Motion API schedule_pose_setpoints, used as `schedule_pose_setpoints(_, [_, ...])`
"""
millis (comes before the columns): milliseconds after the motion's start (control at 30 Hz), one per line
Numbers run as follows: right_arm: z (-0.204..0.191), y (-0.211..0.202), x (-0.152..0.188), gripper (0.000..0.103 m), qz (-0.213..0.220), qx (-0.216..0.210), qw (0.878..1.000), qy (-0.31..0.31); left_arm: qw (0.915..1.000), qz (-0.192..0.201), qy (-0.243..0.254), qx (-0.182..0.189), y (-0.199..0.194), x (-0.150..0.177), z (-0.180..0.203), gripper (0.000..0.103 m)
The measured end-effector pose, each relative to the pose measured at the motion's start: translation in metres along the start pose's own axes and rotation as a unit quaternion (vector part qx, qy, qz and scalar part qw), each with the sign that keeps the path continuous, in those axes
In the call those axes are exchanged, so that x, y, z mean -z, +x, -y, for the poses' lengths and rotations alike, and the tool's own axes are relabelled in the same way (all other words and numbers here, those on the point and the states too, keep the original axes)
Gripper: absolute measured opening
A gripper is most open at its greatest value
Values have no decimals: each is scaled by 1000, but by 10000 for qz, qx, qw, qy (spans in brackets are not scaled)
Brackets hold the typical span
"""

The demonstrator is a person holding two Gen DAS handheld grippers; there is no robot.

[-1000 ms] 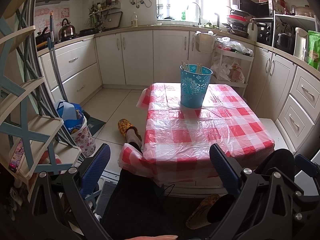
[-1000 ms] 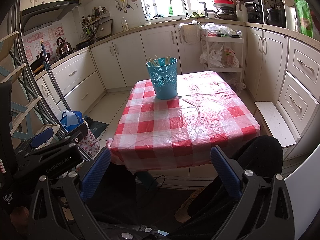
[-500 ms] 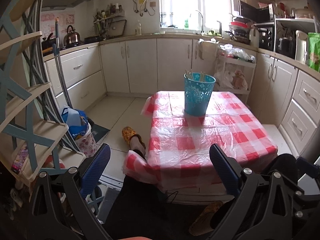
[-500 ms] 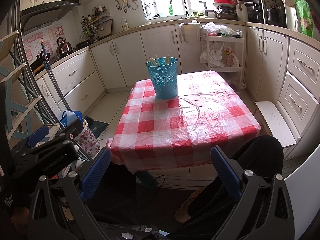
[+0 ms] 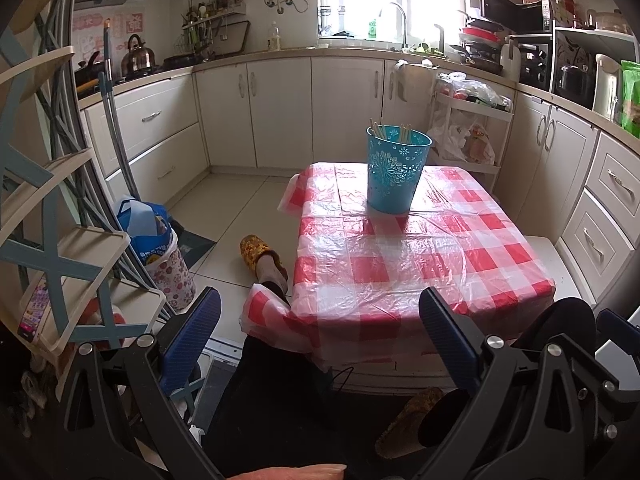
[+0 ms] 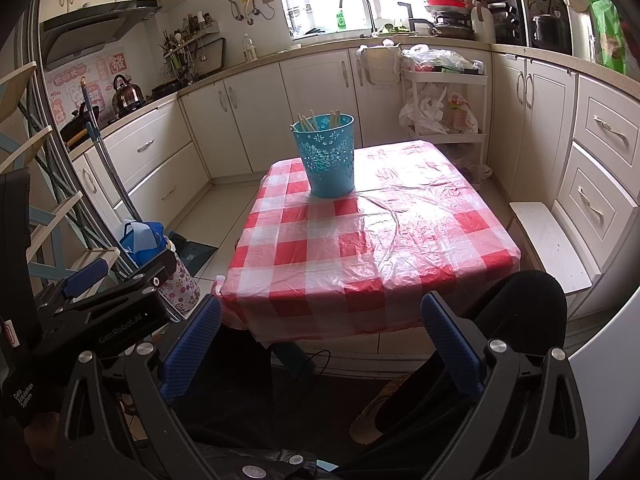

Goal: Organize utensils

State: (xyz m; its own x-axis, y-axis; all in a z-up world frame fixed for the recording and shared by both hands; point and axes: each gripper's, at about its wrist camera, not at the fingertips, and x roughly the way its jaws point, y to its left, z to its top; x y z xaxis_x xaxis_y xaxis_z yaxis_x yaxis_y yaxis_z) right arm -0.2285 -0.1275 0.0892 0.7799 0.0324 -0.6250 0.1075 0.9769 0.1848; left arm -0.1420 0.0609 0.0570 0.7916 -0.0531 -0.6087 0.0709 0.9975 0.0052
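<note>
A teal perforated bucket (image 5: 396, 170) (image 6: 327, 157) stands upright near the far end of a table with a red-and-white checked cover (image 5: 404, 256) (image 6: 372, 240). Several pale wooden utensil handles (image 5: 386, 130) (image 6: 320, 119) stick up out of it. My left gripper (image 5: 318, 330) is open, held low in front of the table's near edge with nothing between its blue pads. My right gripper (image 6: 320, 338) is open too, equally low and empty. The left gripper's black body (image 6: 100, 312) shows at the left of the right wrist view.
The person's dark-clad legs (image 5: 280, 392) and a yellow slipper (image 5: 256, 250) are beside and under the table. A shelf rack (image 5: 60, 240) and a floral bin (image 5: 170, 276) stand at the left. White cabinets (image 6: 600, 184), a low white stool (image 6: 552, 248) and a trolley (image 6: 444, 100) line the right.
The left wrist view has tilted upward over the second, showing more of the window and wall. The right gripper has stayed put. Both stay open.
</note>
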Motion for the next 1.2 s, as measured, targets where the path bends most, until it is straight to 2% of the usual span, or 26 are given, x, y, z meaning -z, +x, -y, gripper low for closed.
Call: schedule_pose_setpoints(1200, [-2, -2, 0, 96, -19, 0, 10000, 4, 10000, -24, 7, 5, 3, -2, 1, 95])
